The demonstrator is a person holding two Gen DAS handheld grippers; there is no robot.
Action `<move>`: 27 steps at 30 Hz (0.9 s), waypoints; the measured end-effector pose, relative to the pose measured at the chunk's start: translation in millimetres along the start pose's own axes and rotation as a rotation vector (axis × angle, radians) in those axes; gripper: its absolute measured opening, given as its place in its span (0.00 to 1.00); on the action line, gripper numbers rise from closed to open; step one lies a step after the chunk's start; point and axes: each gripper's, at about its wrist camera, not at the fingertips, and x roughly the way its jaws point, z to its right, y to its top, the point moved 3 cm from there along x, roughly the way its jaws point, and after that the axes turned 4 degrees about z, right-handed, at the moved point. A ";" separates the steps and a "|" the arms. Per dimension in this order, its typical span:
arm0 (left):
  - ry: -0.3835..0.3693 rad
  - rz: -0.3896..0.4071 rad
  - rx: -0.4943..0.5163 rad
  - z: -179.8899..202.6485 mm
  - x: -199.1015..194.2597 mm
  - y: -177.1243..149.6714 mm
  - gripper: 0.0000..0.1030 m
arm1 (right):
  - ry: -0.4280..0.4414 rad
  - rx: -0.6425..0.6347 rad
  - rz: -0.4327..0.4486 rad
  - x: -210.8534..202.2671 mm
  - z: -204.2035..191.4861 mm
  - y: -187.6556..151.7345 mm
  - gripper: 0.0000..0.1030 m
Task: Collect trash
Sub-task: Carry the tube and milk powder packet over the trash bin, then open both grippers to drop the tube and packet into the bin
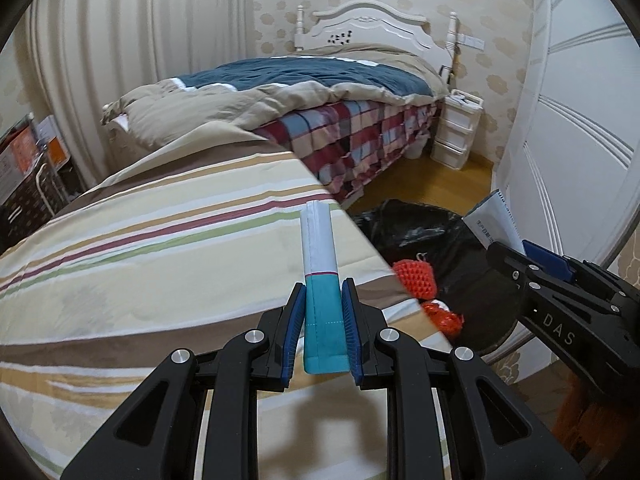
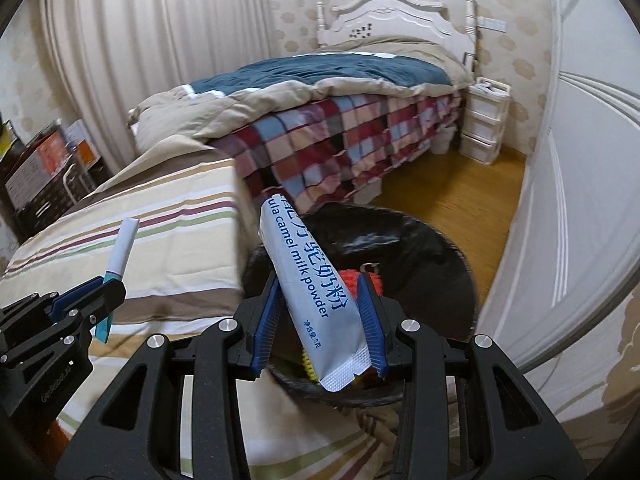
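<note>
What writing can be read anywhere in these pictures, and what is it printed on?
"ula camel milk powder": milk powder sachet, first letters cut off.
"DAS": right gripper body.
Chinese characters on the sachet: not read here.
Embossed lettering on the left gripper body: too blurred.

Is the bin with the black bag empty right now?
No, the bin already holds orange mesh trash, seen in the left wrist view lying on the black liner beside the striped bed.
</note>
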 end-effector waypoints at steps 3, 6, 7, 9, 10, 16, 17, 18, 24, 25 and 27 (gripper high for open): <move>-0.009 -0.004 0.014 11.2 8.6 3.4 0.21 | -0.019 0.012 -0.002 4.7 10.8 1.1 0.36; -0.016 -0.007 0.028 22.4 15.4 5.7 0.21 | -0.034 0.029 -0.006 11.3 22.7 1.6 0.36; -0.019 -0.009 0.034 26.5 18.5 6.9 0.21 | -0.038 0.033 -0.007 12.7 25.7 1.7 0.36; -0.021 -0.013 0.046 32.5 24.4 8.3 0.21 | -0.045 0.039 -0.010 16.1 31.2 1.8 0.36; -0.022 -0.017 0.052 36.0 28.4 9.0 0.21 | -0.050 0.042 -0.013 18.3 34.2 1.8 0.36; -0.019 -0.047 0.064 50.1 52.0 12.1 0.21 | -0.071 0.059 -0.033 31.4 50.4 1.2 0.36; -0.018 -0.050 0.066 51.7 54.4 12.8 0.21 | -0.073 0.062 -0.037 34.1 52.3 1.3 0.36; -0.017 -0.053 0.068 53.8 57.9 13.7 0.21 | -0.077 0.067 -0.042 37.7 55.2 0.9 0.36; -0.012 -0.063 0.069 59.5 67.9 17.0 0.21 | -0.086 0.085 -0.065 52.2 64.0 -0.2 0.37; -0.012 -0.064 0.070 60.5 69.0 17.6 0.21 | -0.087 0.086 -0.068 54.1 64.7 -0.4 0.37; -0.011 -0.063 0.074 62.7 69.8 18.0 0.21 | -0.089 0.086 -0.072 57.2 64.7 -0.4 0.37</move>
